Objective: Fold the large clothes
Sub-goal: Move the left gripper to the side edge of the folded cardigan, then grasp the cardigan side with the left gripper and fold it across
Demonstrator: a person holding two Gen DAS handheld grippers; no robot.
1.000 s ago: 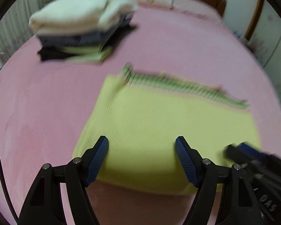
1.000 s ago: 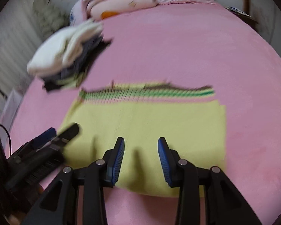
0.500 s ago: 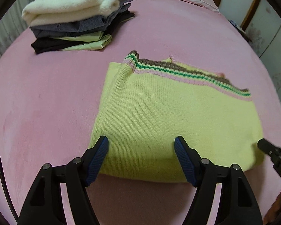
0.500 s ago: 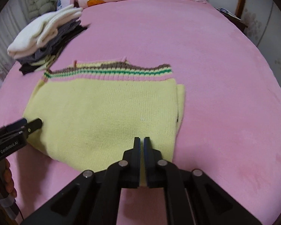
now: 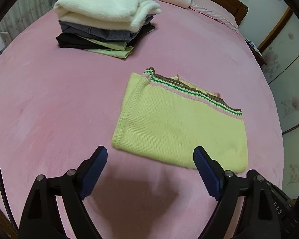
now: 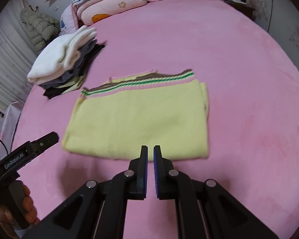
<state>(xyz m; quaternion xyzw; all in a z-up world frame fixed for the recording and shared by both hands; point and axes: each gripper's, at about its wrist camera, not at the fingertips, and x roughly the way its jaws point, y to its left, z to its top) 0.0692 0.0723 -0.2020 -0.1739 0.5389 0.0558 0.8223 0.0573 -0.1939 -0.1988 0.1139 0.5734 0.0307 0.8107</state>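
- Yellow sweater flat on pink bed, already folded to a compact rectangle, striped hem along far edge.
- Left gripper: jaws wide apart, just been opening, nothing between them; hovering just short of sweater's near edge, not touching.
- Right gripper: jaws together with only a thin slit, nothing clamped; tips over near edge of sweater, cloth looks free of them.
- Stack of folded clothes at far left of bed, well apart from sweater; white fleece on top.
- Step, by judgement: fold looks finished and released; transfer to stack or one more fold still pending.
- Next move likely needs: right jaws reopened, both grippers down onto near corners, clamp through all layers so bundle does not unfold, lift level, carry to stack.
- Risk: thick knit, partial grip may peel top layer only.
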